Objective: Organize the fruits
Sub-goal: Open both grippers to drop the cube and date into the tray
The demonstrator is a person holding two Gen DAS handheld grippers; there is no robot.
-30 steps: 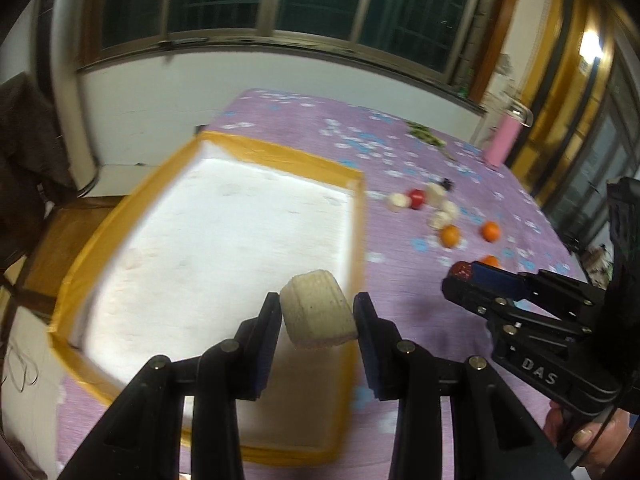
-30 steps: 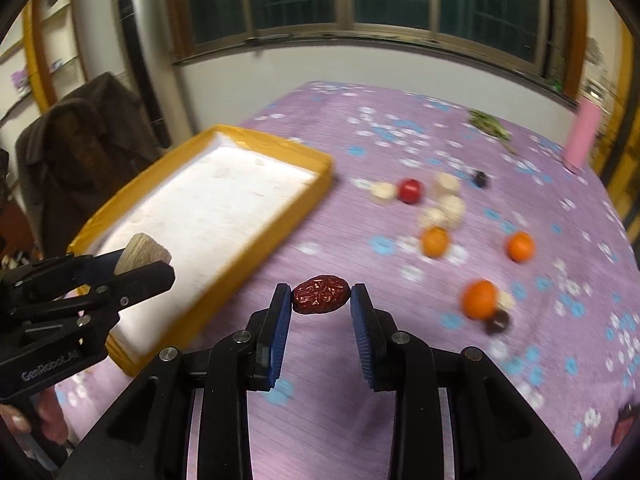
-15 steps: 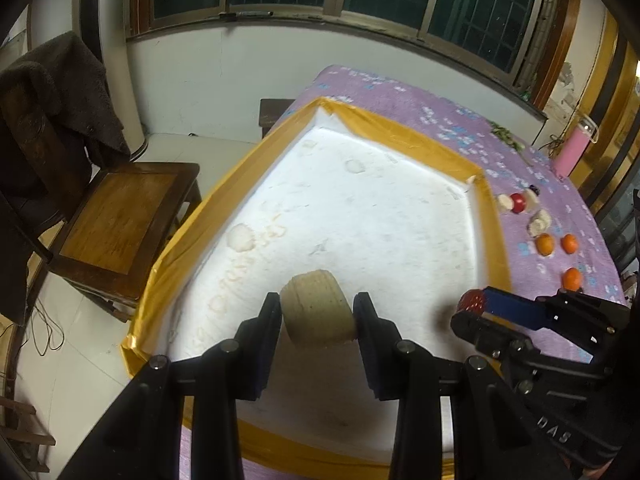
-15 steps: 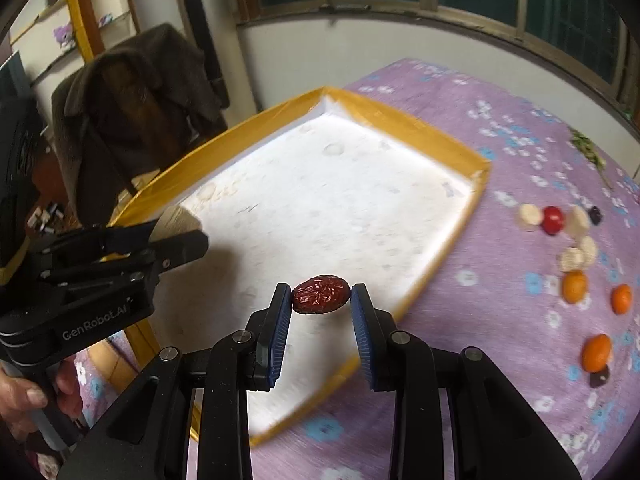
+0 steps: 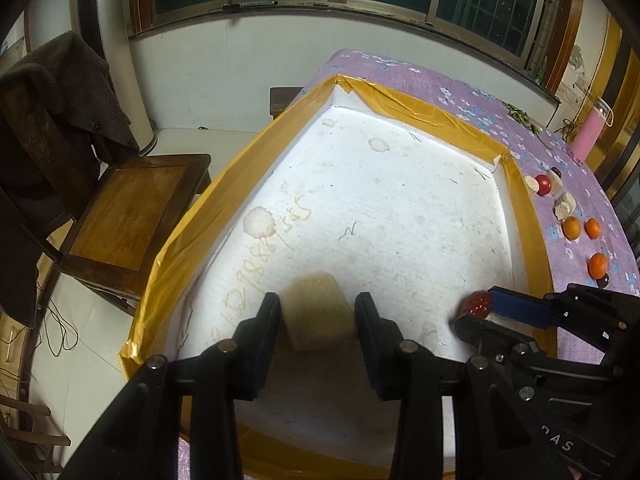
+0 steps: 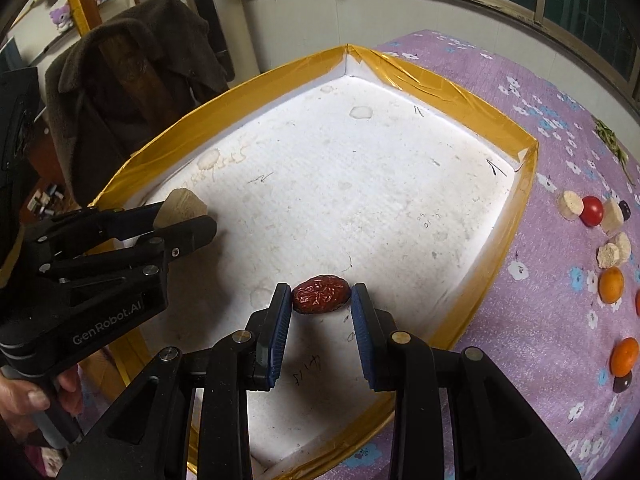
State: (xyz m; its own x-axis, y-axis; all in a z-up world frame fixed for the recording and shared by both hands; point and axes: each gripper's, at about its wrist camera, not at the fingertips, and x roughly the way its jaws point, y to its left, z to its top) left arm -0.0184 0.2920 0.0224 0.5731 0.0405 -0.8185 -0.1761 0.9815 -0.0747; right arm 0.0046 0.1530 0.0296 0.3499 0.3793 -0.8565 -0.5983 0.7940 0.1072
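Tray [image 5: 404,104]: white foam box, its rim wrapped in yellow tape, the floor stained with rings and faint handwriting; it lies on the purple flowered cloth [image 6: 560,264] and fills most of both views.
Pale chunk [image 5: 318,310]: beige, blocky, rounded on top, blurred; it sits over the tray floor near the 7 o'clock corner, between the left tongs' pads.
Red date [image 6: 319,294]: dark red, wrinkled, glossy, oval, lying crosswise; over the tray floor near its 5 o'clock edge.
Loose fruit: small oranges [image 6: 611,285], a red ball [image 6: 592,211], pale slices [image 6: 570,204] and dark berries lie on the cloth at 3 o'clock of the tray, well apart from it.
Left gripper [image 5: 316,322]: jaws opening, the chunk between them; a slim gap shows beside the right pad, so whether they press it I cannot tell.
Right gripper [image 6: 320,316]: narrow, both blue pads clamped on the date's ends.
Hand [image 6: 24,396]: holds the left gripper's handle, at 8 o'clock in the right wrist view.
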